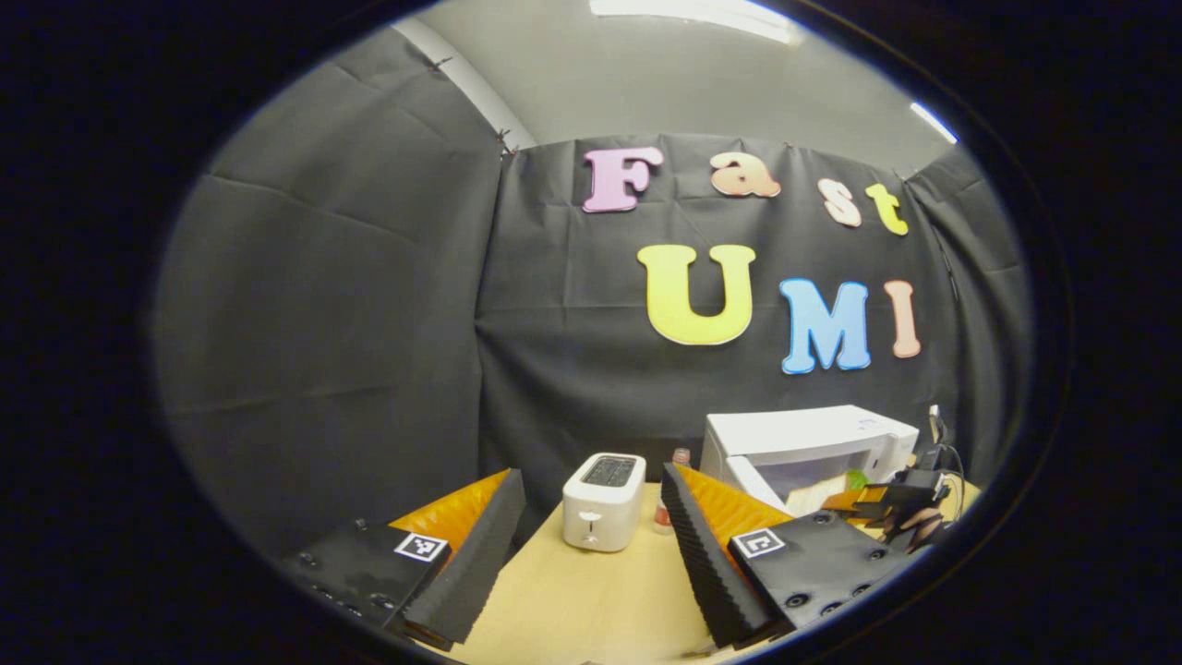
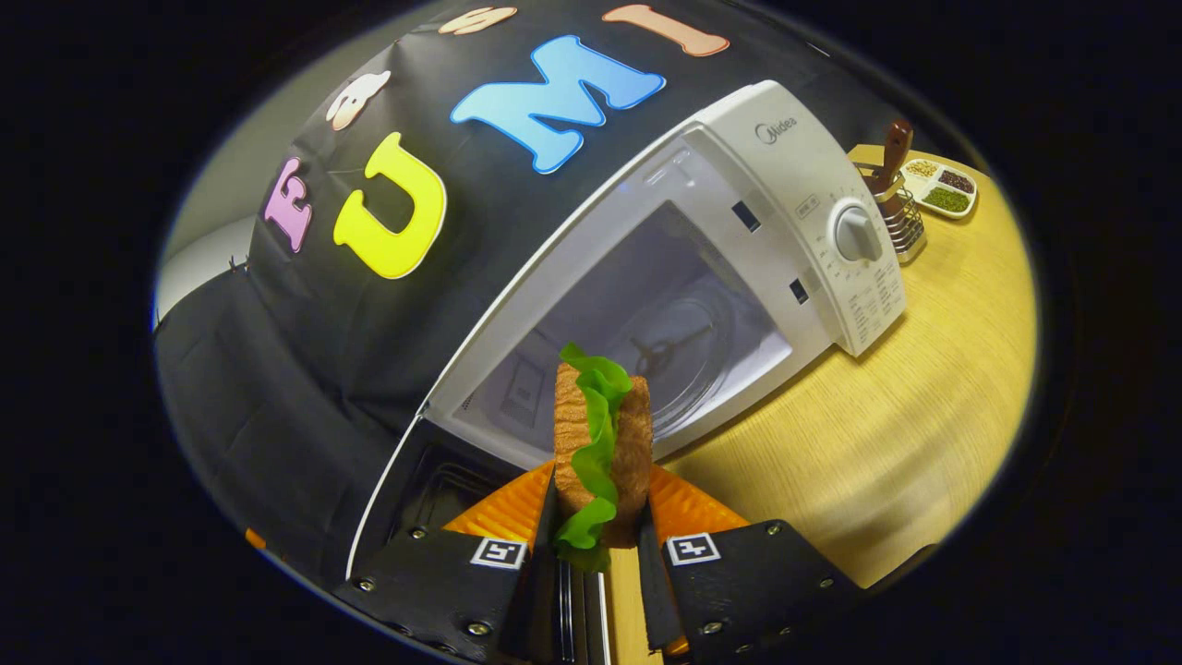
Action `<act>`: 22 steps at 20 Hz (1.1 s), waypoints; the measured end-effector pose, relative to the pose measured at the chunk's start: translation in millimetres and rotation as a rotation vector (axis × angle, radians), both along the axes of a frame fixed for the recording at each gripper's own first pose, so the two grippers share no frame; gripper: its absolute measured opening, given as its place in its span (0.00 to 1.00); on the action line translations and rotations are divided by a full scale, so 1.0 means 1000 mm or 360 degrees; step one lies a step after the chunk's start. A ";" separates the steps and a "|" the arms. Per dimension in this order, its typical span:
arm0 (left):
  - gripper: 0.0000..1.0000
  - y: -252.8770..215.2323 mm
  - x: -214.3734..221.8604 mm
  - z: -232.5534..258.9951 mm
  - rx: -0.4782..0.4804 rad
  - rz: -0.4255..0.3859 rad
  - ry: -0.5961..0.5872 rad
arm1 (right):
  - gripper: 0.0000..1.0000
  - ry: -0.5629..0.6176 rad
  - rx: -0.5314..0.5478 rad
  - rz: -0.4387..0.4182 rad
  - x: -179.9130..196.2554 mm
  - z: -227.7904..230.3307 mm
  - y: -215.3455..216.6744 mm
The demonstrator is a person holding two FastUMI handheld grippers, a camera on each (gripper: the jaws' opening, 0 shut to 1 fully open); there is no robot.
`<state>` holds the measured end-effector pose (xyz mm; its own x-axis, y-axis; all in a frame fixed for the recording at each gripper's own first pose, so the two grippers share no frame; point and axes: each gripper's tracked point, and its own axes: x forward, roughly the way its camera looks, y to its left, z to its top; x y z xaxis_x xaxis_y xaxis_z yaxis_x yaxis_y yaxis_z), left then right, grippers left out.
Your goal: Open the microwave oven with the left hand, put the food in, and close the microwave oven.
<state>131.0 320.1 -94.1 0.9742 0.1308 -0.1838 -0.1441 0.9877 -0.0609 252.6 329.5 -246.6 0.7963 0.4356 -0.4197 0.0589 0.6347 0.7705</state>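
The microwave (image 2: pixel 683 277) door is open; the right claw (image 2: pixel 598 531) grips the sandwich (image 2: pixel 600 443) just before the cavity; the left claw (image 1: pixel 591 545) hangs spread and empty above the worktop (image 1: pixel 591 600); next, probably, carry the food inside and release.

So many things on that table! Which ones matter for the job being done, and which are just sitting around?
Part of the job:
- microwave, its door swung open
- sandwich, clamped in the right gripper
- left gripper, open and holding nothing

Just lying about:
- toaster
- small bottle behind it
- utensil holder
- divided dish of seeds
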 end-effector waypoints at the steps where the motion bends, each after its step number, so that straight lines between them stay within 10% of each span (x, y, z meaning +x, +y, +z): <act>1: 0.96 0.004 0.000 -0.005 -0.0010 0.0008 0.0020 | 0.40 -0.0010 -0.0018 -0.0021 0.008 -0.005 0.002; 16: 0.96 0.032 -0.006 -0.029 0.0056 0.0032 0.0125 | 0.40 0.0014 0.0034 -0.0247 0.099 -0.052 0.017; 22: 0.97 0.033 -0.005 -0.032 0.0081 0.0025 0.0122 | 0.64 -0.0009 -0.0445 -0.0245 0.100 -0.064 -0.007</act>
<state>125.8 353.6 -126.0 0.9553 0.1573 -0.2504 -0.1621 0.9868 0.0013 352.3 322.2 -310.1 0.8466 0.1779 -0.5016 0.1672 0.8059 0.5680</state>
